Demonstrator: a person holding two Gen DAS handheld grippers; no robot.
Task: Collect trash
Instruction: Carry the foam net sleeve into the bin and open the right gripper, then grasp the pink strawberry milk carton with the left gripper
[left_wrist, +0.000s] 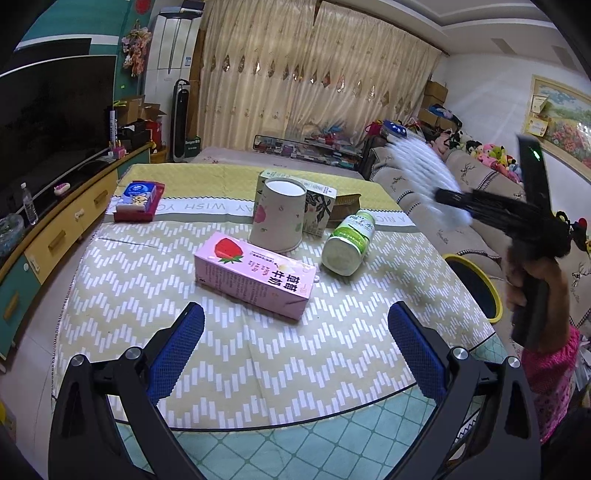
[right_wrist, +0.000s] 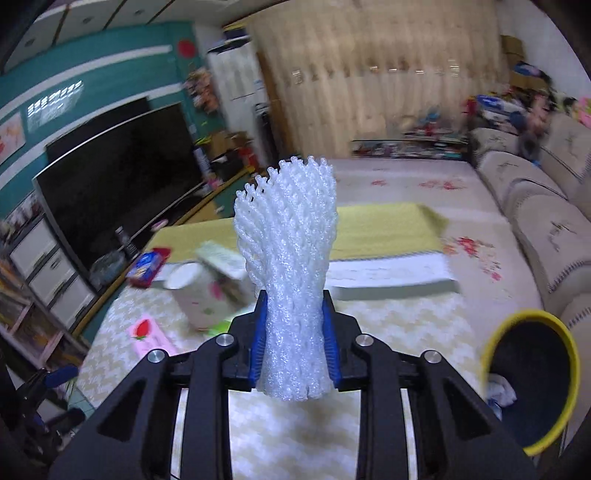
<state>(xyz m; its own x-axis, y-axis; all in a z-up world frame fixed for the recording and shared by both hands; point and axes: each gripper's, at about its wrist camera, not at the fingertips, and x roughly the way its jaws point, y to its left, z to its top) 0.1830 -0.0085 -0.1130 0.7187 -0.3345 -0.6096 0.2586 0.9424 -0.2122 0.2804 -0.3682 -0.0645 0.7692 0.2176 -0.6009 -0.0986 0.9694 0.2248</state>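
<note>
The right hand-held gripper (right_wrist: 294, 325) is clamped on a white foam net sleeve (right_wrist: 290, 236), raised above the counter (left_wrist: 258, 369). The left hand-held gripper (left_wrist: 295, 332) hangs apart over a pink strawberry milk carton (left_wrist: 255, 275); the cloth reads "WISH".

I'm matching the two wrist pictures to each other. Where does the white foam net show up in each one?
Left wrist: foam net, blurred, upper right, held by the right gripper.
Right wrist: foam net, centre, pinched between the blue pads.
Shared landmark: yellow-rimmed bin, right of the table.
</note>
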